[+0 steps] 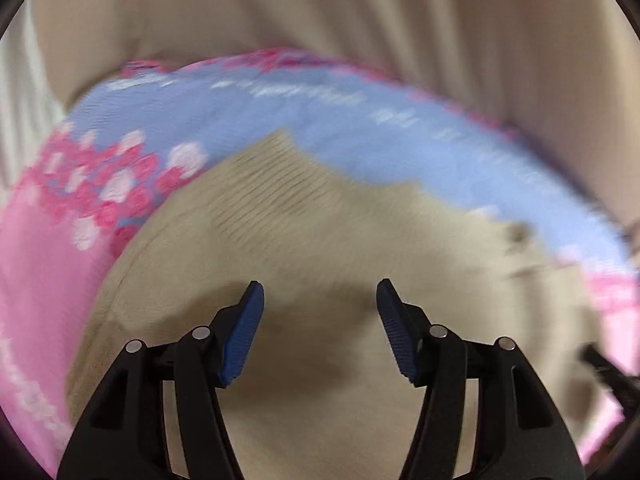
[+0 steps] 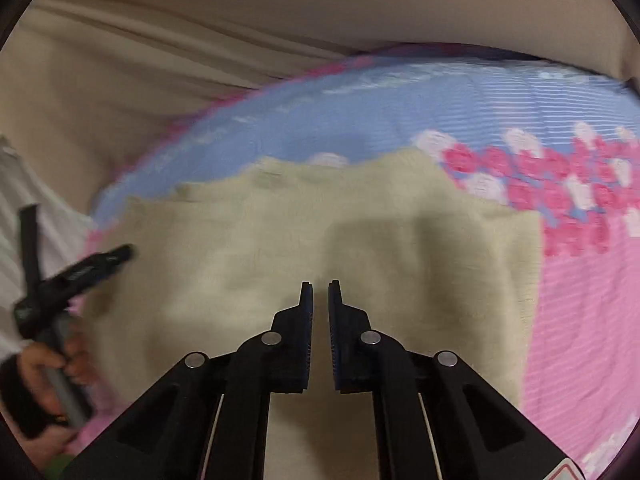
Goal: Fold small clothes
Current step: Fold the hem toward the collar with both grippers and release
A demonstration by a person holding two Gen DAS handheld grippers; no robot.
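Hovering over the beige garment (image 1: pixel 320 240), the left gripper (image 1: pixel 320 292) gapes, gripping nothing; the right gripper (image 2: pixel 320 288) is clenched empty (no legible writing anywhere).

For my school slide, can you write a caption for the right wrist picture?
Right gripper, fingers nearly shut and empty, above a beige garment on a pink-and-blue blanket.

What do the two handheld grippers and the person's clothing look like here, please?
The left gripper and the right gripper share one design: black plastic linkage arms with round silver pins, and fingers faced with ribbed blue pads. The person's sleeve is white and ribbed. No cables show.
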